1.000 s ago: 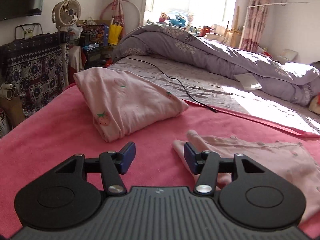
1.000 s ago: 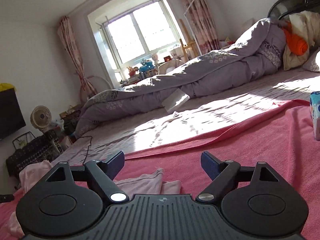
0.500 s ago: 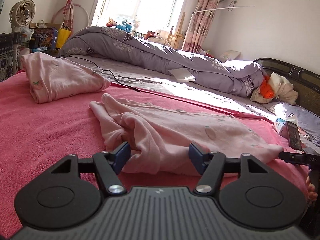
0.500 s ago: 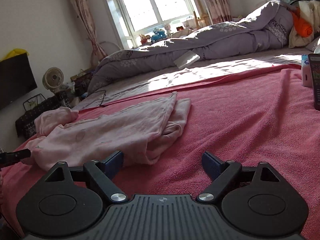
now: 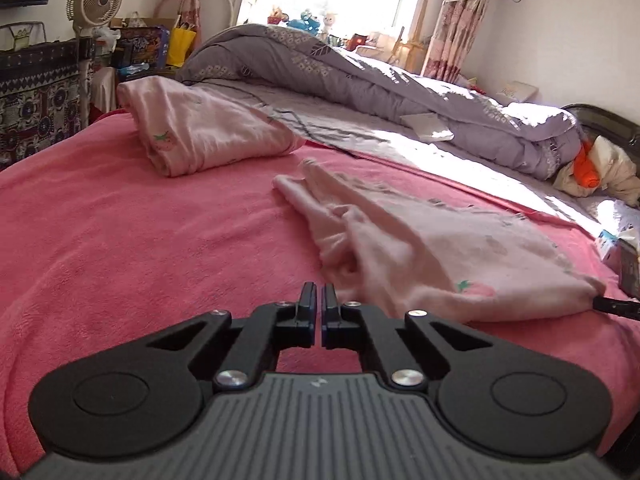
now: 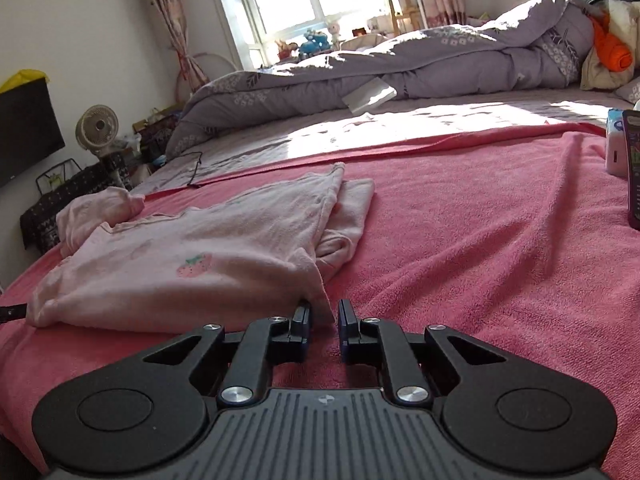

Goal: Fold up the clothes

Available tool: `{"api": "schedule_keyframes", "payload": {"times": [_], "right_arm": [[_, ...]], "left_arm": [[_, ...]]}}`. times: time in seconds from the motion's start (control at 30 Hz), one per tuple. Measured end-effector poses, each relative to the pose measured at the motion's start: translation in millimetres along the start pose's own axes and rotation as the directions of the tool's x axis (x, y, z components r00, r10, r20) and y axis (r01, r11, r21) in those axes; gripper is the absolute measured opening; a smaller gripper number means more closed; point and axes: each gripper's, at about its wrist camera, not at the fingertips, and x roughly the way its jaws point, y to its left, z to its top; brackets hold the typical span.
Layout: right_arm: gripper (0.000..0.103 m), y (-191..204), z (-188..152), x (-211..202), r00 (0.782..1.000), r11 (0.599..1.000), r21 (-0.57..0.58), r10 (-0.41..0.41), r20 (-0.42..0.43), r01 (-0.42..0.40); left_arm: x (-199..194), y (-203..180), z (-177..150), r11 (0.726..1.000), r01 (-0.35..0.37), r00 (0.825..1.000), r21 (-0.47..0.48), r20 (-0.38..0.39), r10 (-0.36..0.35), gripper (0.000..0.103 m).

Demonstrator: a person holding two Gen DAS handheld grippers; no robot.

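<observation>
A pale pink garment with a strawberry print (image 5: 440,248) (image 6: 200,256) lies loosely doubled on the pink blanket (image 5: 140,240) (image 6: 480,240). My left gripper (image 5: 318,292) is shut just left of the garment's near edge, and no cloth shows between its pads. Its black tip (image 6: 12,312) touches the garment's far left corner in the right wrist view. The jaws of my right gripper (image 6: 324,312) are closing on the garment's near corner, which sits between the fingers. Its tip (image 5: 614,306) shows at that corner in the left wrist view.
A second pink garment (image 5: 200,136) (image 6: 100,212) lies folded near the blanket's far left. A grey quilt (image 5: 360,72), a black cable (image 5: 296,128) and a white book lie beyond. A phone (image 6: 634,168) and tissue pack (image 6: 616,144) stand at the right.
Both grippers went from wide open to closed. The left one swung back left beside the garment's edge. The right one sank to the garment's near corner and closed around it.
</observation>
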Motion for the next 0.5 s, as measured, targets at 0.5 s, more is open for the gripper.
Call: {"api": "schedule_keyframes", "payload": {"times": [0.5], "right_arm": [[0.045,86.0,33.9,-23.0,0.991,0.970,-0.241,0.031,0.132,0.002]], "left_arm": [[22.5,-104.7,2.9,0.915,-0.108,0.986,0.389,0.160,0.048,0.033]]}}
